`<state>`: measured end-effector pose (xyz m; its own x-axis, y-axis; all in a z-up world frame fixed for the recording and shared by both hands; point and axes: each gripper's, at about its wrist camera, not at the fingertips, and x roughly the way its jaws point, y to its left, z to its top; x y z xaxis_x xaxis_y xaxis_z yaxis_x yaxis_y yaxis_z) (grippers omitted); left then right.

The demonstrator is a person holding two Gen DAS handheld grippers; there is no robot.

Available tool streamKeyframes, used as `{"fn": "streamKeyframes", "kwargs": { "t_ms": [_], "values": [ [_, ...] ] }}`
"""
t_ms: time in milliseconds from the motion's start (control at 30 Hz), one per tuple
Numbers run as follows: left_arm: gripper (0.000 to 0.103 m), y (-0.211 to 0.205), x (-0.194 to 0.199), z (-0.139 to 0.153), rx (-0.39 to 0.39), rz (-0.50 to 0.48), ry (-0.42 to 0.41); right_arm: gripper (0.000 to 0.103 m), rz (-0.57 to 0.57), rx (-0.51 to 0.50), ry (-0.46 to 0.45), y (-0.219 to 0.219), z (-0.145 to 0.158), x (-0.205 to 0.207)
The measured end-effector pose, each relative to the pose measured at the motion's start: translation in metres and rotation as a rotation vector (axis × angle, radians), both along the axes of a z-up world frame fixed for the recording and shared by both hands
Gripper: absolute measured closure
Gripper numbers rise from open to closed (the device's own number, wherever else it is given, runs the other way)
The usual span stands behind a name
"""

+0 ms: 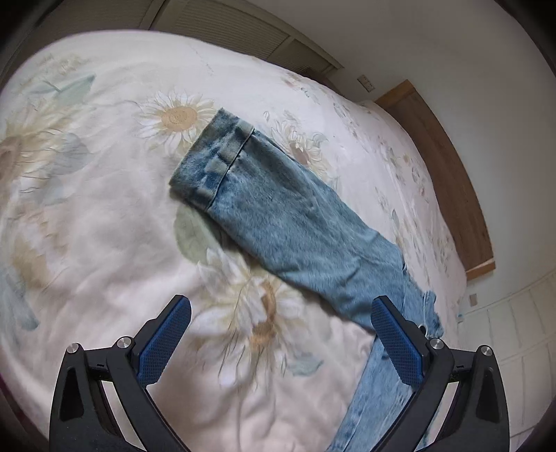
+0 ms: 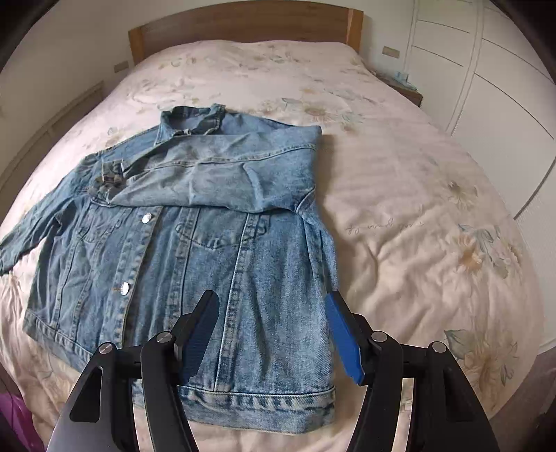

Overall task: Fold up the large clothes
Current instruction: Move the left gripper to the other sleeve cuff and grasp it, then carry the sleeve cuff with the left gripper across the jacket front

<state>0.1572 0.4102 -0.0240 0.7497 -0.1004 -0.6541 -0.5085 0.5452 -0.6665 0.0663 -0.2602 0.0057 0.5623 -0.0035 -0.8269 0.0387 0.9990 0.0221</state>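
One sleeve of the denim jacket is already folded across the chest; the other sleeve lies stretched out toward the bed's side edge, so I judge the fold roughly a third done, with that sleeve and the body folds left. The jacket lies front up, buttoned, near the foot edge of the bed. A wooden headboard and white wardrobe doors stand well clear. Nothing blocks the work. Both tongs gape wide and hold nothing: the left gripper beside the loose sleeve, the right gripper over the hem.
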Motion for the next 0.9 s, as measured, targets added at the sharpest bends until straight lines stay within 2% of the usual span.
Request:
{"fn": "streamKeyframes", "kwargs": {
  "t_ms": [100,267,533,667,833,900],
  "values": [
    [0.006,0.015,0.013,-0.015,-0.069,0.036,-0.006,0.038,-0.008,0.009,0.021,-0.001,-0.01,0.005],
    [0.022,0.037,0.022,-0.037,-0.146,0.09,-0.021,0.038,-0.023,0.019,0.055,-0.006,-0.026,0.013],
    [0.042,0.062,0.009,-0.057,-0.261,0.187,-0.174,0.038,-0.044,0.047,0.093,-0.016,-0.048,0.02],
    [0.066,0.074,0.011,-0.062,-0.306,0.201,-0.203,0.038,-0.043,0.056,0.102,-0.018,-0.053,0.022],
    [0.081,0.088,0.009,-0.063,-0.335,0.227,-0.205,0.038,-0.052,0.065,0.103,-0.026,-0.056,0.023],
    [0.092,0.093,0.009,-0.06,-0.341,0.229,-0.201,0.038,-0.058,0.069,0.102,-0.031,-0.057,0.022]
  ]
}}
